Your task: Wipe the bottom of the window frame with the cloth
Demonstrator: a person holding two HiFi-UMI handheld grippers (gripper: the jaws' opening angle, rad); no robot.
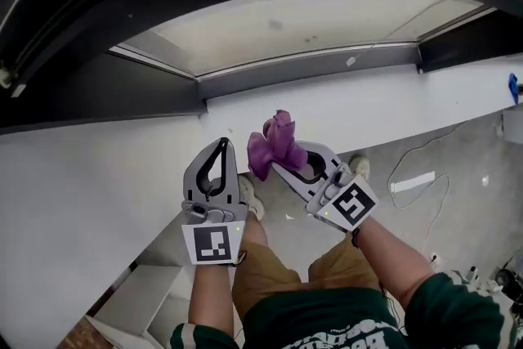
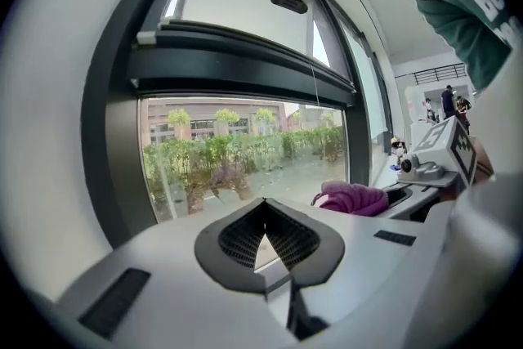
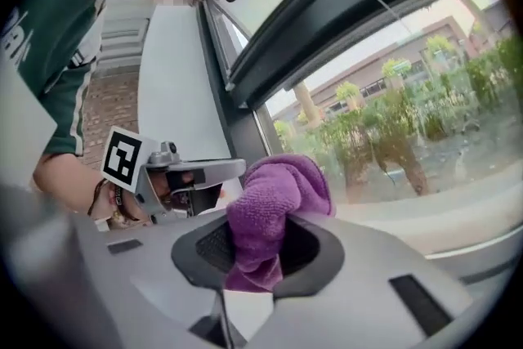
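Note:
A purple cloth point(image 1: 276, 145) is bunched in my right gripper point(image 1: 278, 163), which is shut on it; most of the cloth sticks up past the jaws. In the right gripper view the cloth point(image 3: 274, 204) fills the gap between the jaws of that gripper point(image 3: 257, 257). My left gripper point(image 1: 221, 146) is just to the left of it, shut and empty, with its tips point(image 2: 263, 212) meeting. Both are held in front of the white sill point(image 1: 359, 106), below the grey bottom rail of the window frame point(image 1: 302, 65). From the left gripper view the cloth point(image 2: 353, 198) shows to the right.
The dark frame point(image 1: 98, 90) runs to the left and a dark block point(image 1: 470, 41) is at the right. Below are a grey floor with a thin cable point(image 1: 417, 159), a white strip point(image 1: 413, 181) and a white shelf point(image 1: 139, 298). A blue object point(image 1: 512, 86) sits at the sill's right end.

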